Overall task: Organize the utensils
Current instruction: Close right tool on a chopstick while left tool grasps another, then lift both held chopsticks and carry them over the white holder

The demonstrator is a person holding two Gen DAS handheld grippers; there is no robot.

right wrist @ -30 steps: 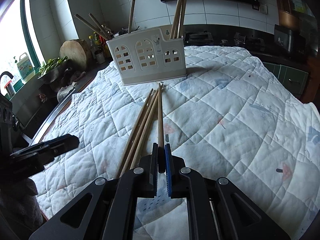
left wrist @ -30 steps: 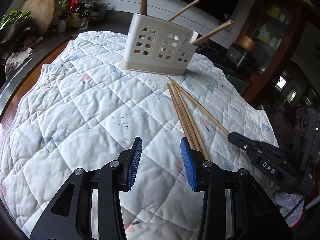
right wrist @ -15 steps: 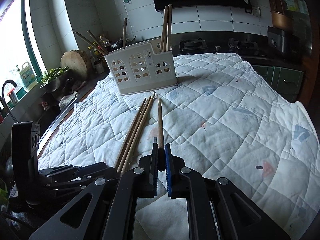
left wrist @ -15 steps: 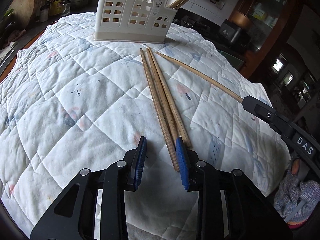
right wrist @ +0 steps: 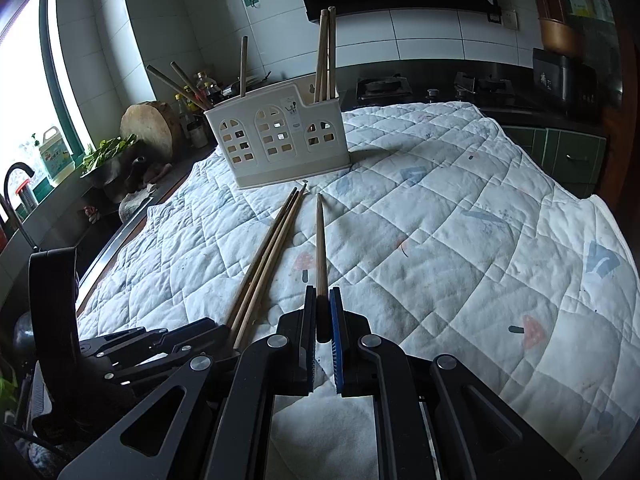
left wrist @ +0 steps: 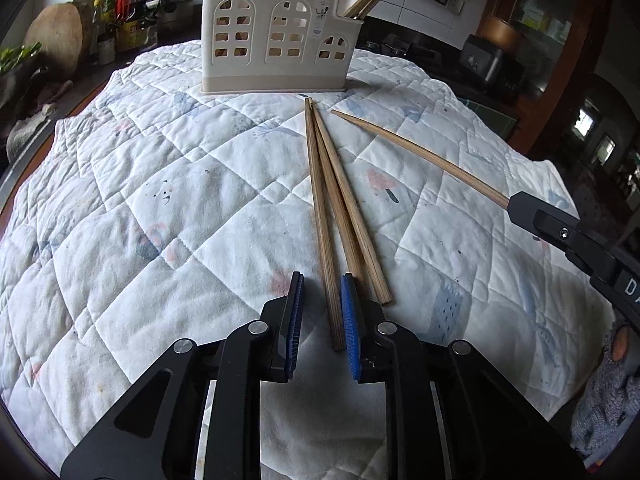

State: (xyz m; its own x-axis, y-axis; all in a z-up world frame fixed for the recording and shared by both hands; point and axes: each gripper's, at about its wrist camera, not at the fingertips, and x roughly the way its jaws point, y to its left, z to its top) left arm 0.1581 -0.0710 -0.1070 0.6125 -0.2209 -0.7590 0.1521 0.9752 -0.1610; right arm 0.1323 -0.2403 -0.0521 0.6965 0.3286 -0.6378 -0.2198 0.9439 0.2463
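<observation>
A cream utensil holder (left wrist: 276, 40) (right wrist: 280, 144) stands at the far side of the quilt with several chopsticks upright in it. Three wooden chopsticks (left wrist: 336, 216) (right wrist: 264, 264) lie together on the quilt. My left gripper (left wrist: 322, 300) is open, its jaws on either side of the near end of the leftmost one. My right gripper (right wrist: 322, 304) is shut on a single chopstick (right wrist: 320, 240), held a little above the quilt and pointing at the holder; it also shows in the left wrist view (left wrist: 420, 152).
A white quilted cloth (left wrist: 160, 200) covers the table. A wooden chopping block (right wrist: 148, 128), bottles and greens stand on the counter at the left, near a sink tap (right wrist: 16, 184). A stove (right wrist: 384, 88) and dark cabinets lie behind.
My left gripper has moved right and closer to the lying chopsticks, and its jaws have narrowed around one end. My right gripper has lifted its chopstick up and back from the pile.
</observation>
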